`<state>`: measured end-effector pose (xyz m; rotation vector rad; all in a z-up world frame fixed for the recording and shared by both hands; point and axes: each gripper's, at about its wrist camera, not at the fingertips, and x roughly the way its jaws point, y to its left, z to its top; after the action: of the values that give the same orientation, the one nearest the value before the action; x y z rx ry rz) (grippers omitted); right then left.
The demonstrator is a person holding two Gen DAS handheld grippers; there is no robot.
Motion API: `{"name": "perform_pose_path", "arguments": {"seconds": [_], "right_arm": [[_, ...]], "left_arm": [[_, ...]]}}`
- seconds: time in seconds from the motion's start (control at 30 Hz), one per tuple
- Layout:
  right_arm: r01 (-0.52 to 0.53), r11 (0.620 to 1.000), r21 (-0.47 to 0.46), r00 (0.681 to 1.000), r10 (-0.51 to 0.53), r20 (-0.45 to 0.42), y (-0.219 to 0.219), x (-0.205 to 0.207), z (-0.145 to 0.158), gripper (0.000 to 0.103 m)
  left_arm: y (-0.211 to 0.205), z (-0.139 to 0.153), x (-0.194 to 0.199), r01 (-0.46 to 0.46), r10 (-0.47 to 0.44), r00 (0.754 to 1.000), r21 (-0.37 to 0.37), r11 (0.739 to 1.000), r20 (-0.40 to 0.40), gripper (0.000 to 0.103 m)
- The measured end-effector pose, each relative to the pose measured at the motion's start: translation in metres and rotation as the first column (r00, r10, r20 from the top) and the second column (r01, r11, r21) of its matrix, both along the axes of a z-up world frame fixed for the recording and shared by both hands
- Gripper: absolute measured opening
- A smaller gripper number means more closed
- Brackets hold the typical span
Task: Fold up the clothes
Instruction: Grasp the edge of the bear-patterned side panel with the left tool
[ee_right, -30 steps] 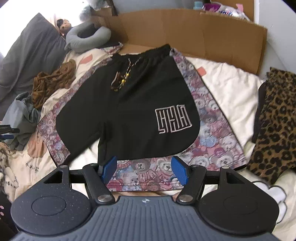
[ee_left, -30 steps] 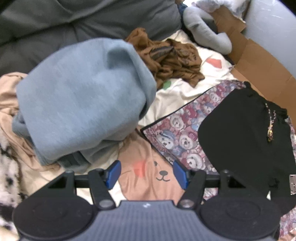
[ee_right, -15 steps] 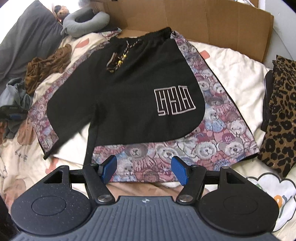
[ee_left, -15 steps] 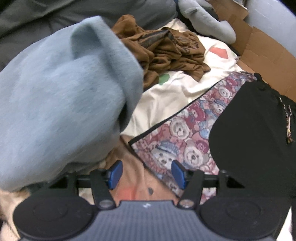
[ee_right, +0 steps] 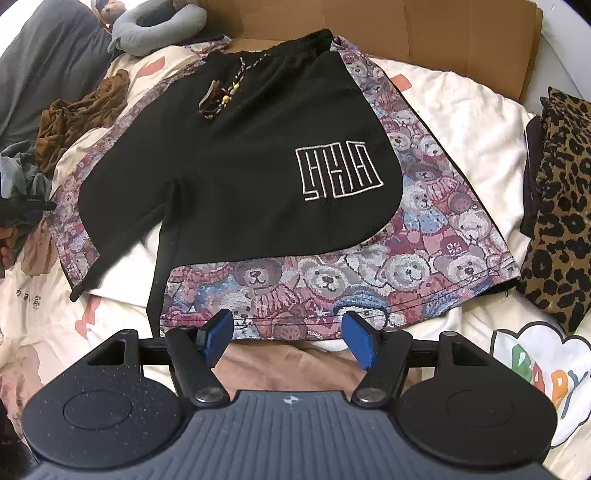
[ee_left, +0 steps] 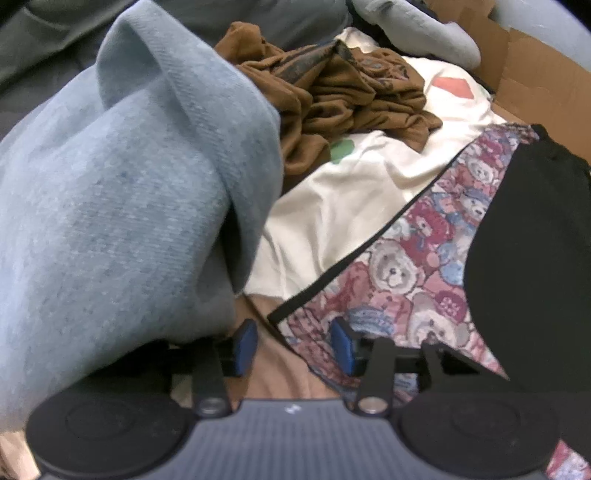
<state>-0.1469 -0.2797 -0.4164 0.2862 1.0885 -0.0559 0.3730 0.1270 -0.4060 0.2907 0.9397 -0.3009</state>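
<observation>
Shorts (ee_right: pixel 236 155): black front panel with a white outlined emblem, teddy-bear tapestry sides and hems, beaded drawstring at the waistband. Spread flat on a cream printed bedsheet (ee_right: pixel 461 122), waistband at the far end from both tools.

Right gripper (ee_right: pixel 288 341): blue pads well apart, nothing between them. It is angled down just short of the near bear-print hem of one leg, not touching it.

Left gripper (ee_left: pixel 293 347): jaws have just been closing and stand partly open, no pad pressing on cloth. The corner of the other leg's hem lies just ahead of its right pad; tan sheet shows in the gap.

Grey-blue garment (ee_left: pixel 122 221): bulky, heaped directly left of and ahead of the left gripper.

Brown garment (ee_left: pixel 343 96): crumpled, further ahead.

Leopard-print garment (ee_right: pixel 557 206): to the right of the right gripper, beside the shorts.

Cardboard (ee_right: pixel 424 33): beyond the waistband.
</observation>
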Motion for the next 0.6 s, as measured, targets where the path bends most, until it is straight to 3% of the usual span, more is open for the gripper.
{"name": "perform_pose_path", "arguments": {"seconds": [0.4,0.47,0.6], "right_arm": [[0.0,1.0,-0.005,0.999,-0.001,-0.033,0.0,-0.003,-0.009,0.071],[-0.001,1.0,-0.003,0.999,0.0,-0.035,0.001,-0.002,-0.011,0.071],[-0.007,1.0,0.0,0.999,0.007,-0.035,0.004,-0.001,-0.012,0.071]], "left_arm": [[-0.01,-0.011,0.004,0.154,-0.159,0.986,0.092,0.984,0.052,0.04],[-0.011,-0.011,0.007,0.165,-0.169,0.985,0.09,0.982,0.044,0.036],[-0.014,-0.008,0.006,0.191,-0.193,0.981,0.09,0.977,0.016,0.014]]}}
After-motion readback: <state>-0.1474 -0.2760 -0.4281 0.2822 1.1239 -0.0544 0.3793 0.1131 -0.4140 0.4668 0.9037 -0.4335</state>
